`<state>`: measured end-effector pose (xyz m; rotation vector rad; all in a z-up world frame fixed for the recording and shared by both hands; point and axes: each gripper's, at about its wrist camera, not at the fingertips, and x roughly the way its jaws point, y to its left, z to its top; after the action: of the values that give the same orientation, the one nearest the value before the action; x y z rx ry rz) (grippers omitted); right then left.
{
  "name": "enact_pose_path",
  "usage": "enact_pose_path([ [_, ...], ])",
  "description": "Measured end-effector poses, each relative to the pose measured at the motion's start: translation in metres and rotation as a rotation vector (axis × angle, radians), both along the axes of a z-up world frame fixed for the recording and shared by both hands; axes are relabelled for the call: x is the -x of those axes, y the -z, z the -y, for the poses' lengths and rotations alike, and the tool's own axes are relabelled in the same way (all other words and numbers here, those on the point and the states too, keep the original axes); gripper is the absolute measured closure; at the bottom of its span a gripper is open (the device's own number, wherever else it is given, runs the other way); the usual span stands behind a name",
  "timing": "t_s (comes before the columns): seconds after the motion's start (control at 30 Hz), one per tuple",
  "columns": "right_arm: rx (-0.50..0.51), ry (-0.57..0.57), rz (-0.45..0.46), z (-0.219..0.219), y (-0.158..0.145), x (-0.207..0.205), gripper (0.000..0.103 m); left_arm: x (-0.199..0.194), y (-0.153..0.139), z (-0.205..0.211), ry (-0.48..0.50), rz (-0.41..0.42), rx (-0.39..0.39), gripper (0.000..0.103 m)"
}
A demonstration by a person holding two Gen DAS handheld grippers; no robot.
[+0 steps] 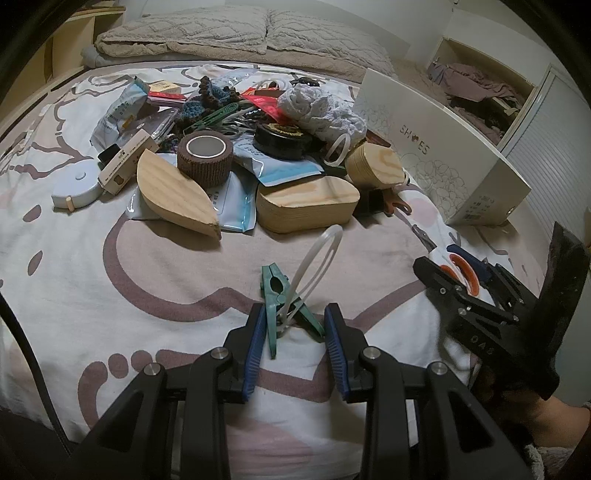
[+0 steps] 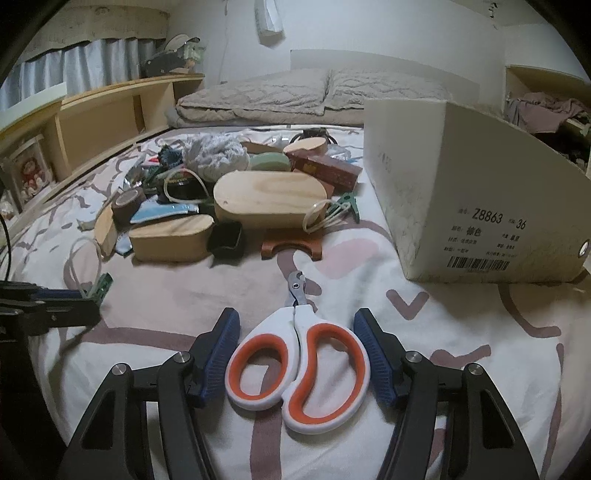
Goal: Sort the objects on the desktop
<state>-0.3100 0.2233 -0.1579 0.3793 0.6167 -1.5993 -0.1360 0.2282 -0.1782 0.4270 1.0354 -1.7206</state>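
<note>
White-and-orange scissors (image 2: 297,332) lie on the patterned bedsheet (image 2: 424,350), blades pointing away. My right gripper (image 2: 295,314) straddles their handles, and both blue pads (image 2: 221,350) rest against the outer sides of the loops. In the left wrist view, my left gripper (image 1: 295,310) is shut on the splayed handles of a green clothespin (image 1: 273,291), which has a white plastic loop (image 1: 317,258) threaded through it. The right gripper (image 1: 461,273) shows at the right edge with the scissors (image 1: 467,273) between its fingers. The left gripper (image 2: 66,299) sits low at the left of the right wrist view.
A heap of odds and ends fills the middle of the bed: wooden boxes (image 1: 306,206), a brown tape roll (image 1: 205,155), a black tin (image 1: 282,138), packets, crochet and a tape measure (image 1: 75,186). A white shoe box (image 2: 461,184) stands to the right. Folded blankets (image 1: 221,33) lie behind.
</note>
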Motion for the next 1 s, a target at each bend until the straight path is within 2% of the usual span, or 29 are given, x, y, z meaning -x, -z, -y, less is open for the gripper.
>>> enact_pose_path([
  [0.43, 0.038, -0.084, -0.055, -0.010, -0.015, -0.020, 0.039, -0.001, -0.004, -0.001, -0.007, -0.011, 0.013, 0.071],
  [0.6, -0.026, -0.086, -0.056, -0.008, -0.013, -0.019, 0.039, 0.001, -0.005, -0.002, -0.001, 0.000, 0.014, 0.071],
  [0.63, -0.045, -0.083, -0.055, -0.007, -0.012, -0.017, 0.066, 0.000, -0.004, -0.002, -0.001, 0.002, 0.014, 0.071],
  [0.67, -0.072, -0.080, -0.053, -0.005, -0.011, -0.015, 0.067, 0.001, -0.004, -0.002, -0.001, 0.004, 0.015, 0.071],
  [0.73, -0.081, -0.067, -0.029, -0.004, -0.012, -0.008, 0.067, 0.001, -0.004, -0.002, -0.001, 0.005, 0.014, 0.071],
  [0.93, -0.111, -0.068, -0.073, -0.007, -0.017, -0.005, 0.066, 0.001, -0.004, -0.003, -0.002, 0.006, 0.013, 0.071],
  [1.0, -0.143, -0.092, -0.056, -0.011, -0.018, -0.007, 0.059, 0.001, -0.004, -0.003, -0.002, 0.005, 0.013, 0.071],
])
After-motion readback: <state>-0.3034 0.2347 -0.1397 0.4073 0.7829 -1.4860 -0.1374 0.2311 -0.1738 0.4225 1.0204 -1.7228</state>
